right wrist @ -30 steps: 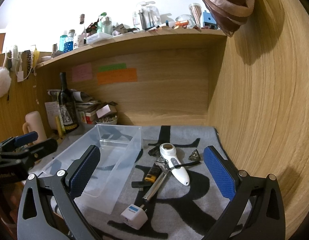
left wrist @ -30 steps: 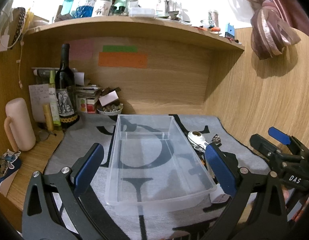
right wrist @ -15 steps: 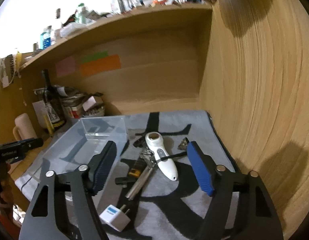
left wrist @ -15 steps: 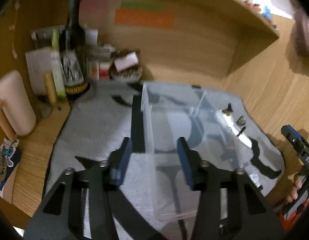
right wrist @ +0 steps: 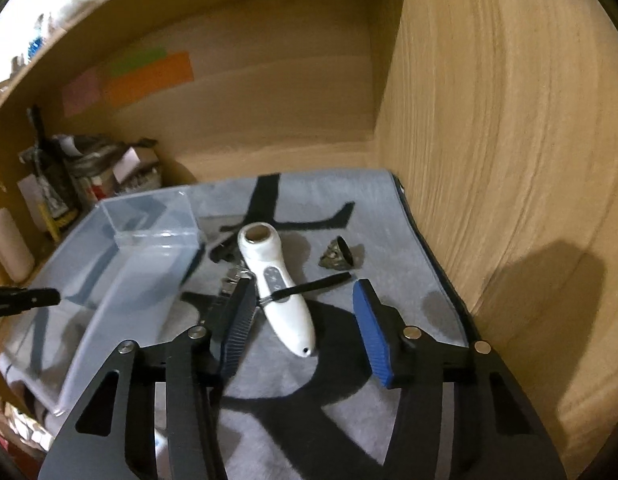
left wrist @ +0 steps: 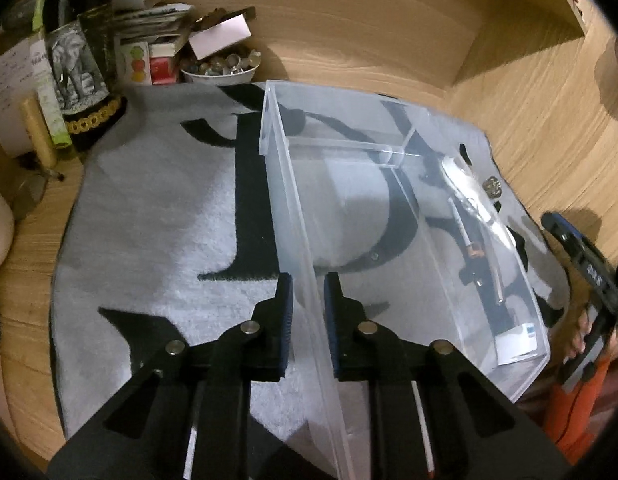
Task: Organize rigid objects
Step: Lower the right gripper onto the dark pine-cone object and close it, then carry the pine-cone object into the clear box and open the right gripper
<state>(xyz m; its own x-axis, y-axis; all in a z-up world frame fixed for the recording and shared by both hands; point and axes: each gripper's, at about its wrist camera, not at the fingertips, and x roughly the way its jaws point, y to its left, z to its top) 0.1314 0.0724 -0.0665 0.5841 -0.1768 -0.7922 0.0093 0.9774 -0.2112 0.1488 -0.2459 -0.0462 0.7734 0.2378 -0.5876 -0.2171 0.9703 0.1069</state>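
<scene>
Left hand-held gripper [left wrist: 308, 312] clamps the bin [left wrist: 389, 216] wall.
Bin sits on the mat [left wrist: 157, 220]; right hand-held gripper [right wrist: 305, 320], closing, straddles the white device [right wrist: 281, 292] without touching it.

A clear plastic bin [left wrist: 393, 216] is lying on the mat, its left wall being pinched. Beside it, a white handheld device [right wrist: 279, 284] is lying flat, crossed by a black stick [right wrist: 313, 286]; a small dark ring [right wrist: 337, 256] is resting nearby.
</scene>
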